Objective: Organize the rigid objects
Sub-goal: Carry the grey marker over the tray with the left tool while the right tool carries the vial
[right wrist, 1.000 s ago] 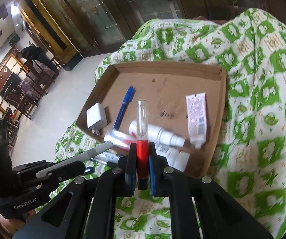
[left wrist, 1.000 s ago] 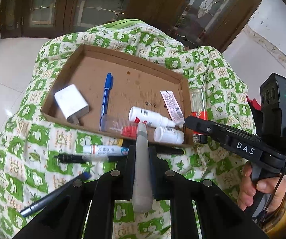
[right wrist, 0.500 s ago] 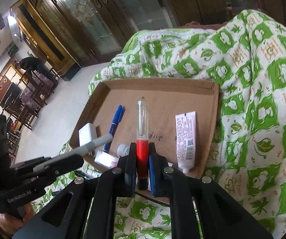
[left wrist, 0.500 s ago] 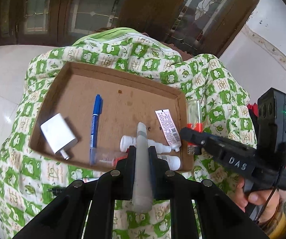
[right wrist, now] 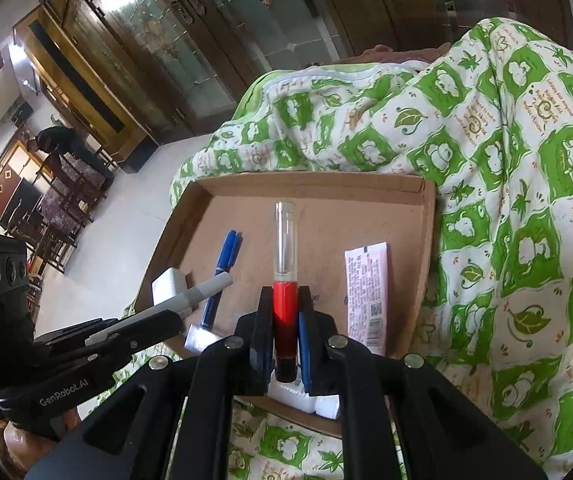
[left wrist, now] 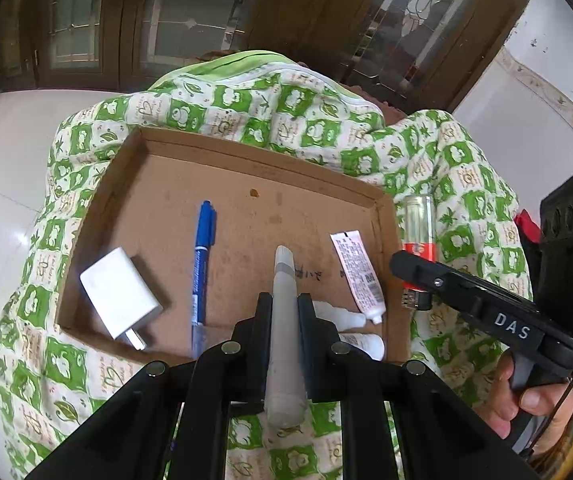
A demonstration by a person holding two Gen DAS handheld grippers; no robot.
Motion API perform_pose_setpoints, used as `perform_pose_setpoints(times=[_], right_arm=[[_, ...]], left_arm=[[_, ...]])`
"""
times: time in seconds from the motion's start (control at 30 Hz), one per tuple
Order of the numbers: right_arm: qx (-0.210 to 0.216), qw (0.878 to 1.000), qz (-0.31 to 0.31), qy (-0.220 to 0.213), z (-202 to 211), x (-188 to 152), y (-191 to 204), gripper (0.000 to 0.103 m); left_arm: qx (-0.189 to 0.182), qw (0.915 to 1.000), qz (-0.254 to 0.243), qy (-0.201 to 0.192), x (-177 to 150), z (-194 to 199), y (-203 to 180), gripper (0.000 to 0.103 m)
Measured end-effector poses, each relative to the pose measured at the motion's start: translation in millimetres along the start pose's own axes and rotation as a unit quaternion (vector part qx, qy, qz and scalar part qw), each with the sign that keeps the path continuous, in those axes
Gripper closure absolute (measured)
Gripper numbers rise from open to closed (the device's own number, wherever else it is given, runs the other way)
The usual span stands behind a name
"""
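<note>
- Your left gripper (left wrist: 284, 312) is clamped on the grey pen (left wrist: 284, 320), hovering over the cardboard tray (left wrist: 246, 164); lay it parallel beside the blue pen (left wrist: 202, 264).
- Your right gripper (right wrist: 284, 336) pinches the red-capped clear tube (right wrist: 285, 264); lower it left of the pink tube (right wrist: 366, 292), then release.

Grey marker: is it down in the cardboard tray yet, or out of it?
Out of it. The grey marker is clamped between the left gripper's shut jaws, held above the cardboard tray, not lying on its floor.
</note>
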State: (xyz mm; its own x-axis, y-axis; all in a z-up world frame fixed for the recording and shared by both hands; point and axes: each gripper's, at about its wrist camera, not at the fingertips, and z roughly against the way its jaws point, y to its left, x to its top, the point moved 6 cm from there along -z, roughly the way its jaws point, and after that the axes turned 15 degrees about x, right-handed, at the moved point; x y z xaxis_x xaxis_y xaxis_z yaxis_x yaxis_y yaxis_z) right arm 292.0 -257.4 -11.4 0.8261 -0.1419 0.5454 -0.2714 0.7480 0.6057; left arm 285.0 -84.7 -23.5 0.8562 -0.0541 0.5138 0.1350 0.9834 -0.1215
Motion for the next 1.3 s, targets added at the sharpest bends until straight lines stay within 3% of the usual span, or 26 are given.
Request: perform_pose_setpoints(times=[0.37, 1.3], right_arm=[[0.004, 1.0, -0.019, 0.002, -3.7, 5.0, -10.4, 0.093], [-0.016, 0.996, -0.042, 0.079, -74.2, 5.9, -27.7, 0.093]], left_arm=[[0.004, 0.9999, -0.008, 0.01, 9.7, -21.5, -8.5, 0.092], [0.061, 0.9974, 0.006, 0.039, 7.7, -90.3, 0.6, 0.092]])
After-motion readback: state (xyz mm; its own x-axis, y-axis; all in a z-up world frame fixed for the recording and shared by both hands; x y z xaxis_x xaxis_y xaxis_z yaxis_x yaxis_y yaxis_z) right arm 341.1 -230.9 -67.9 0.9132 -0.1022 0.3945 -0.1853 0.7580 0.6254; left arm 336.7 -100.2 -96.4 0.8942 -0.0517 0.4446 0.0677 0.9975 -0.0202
